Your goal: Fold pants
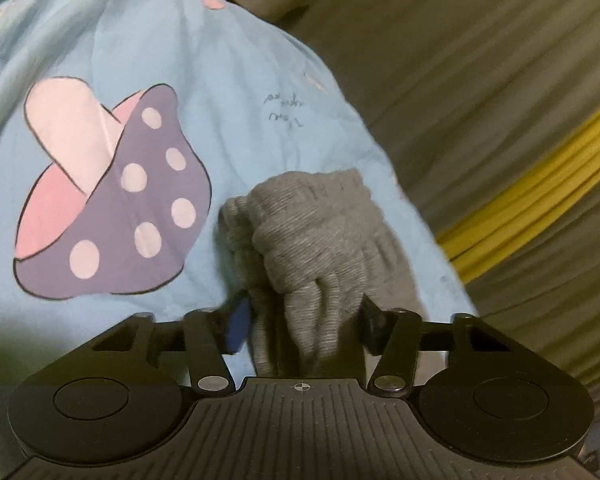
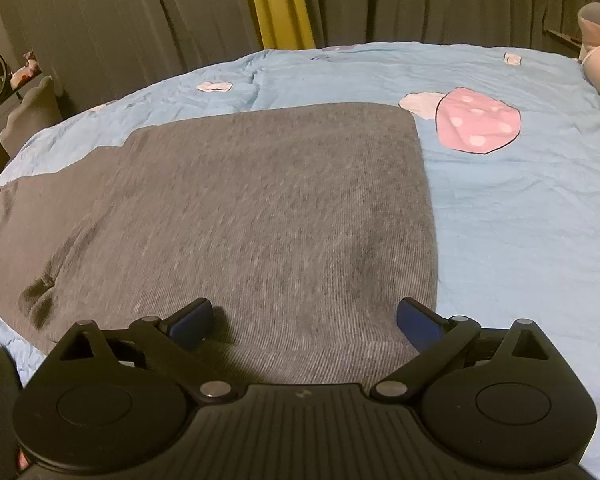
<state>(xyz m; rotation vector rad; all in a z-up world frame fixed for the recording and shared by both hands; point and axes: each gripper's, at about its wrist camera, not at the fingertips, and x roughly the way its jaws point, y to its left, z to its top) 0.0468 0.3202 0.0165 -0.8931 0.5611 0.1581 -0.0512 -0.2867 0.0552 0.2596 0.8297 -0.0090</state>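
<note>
Two grippers are working on the grey ribbed-knit pants (image 2: pixel 260 208), which are lying spread flat across the light blue bedspread with mushroom prints (image 2: pixel 520 208). The left gripper (image 1: pixel 304 320) is pinching a bunched handful of the grey fabric (image 1: pixel 316 232) between its fingers, the cloth rising in gathered ridges above the bedspread; this looks like a waistband or cuff end, though I cannot tell which. The right gripper (image 2: pixel 304 320) is hovering low over the near edge of the pants with its blue-padded fingers (image 2: pixel 188 320) spread wide, holding nothing.

Judging by the flat layout, a fold is being started from the left-held end. To do it well, the left grip should be carrying the bunch up and over in one smooth arc, keeping the edges aligned with the straight far side. The right gripper would be better pressing or pinching the near edge to anchor it, so the knit is not dragging or wrinkling across the soft bedding underneath.
</note>
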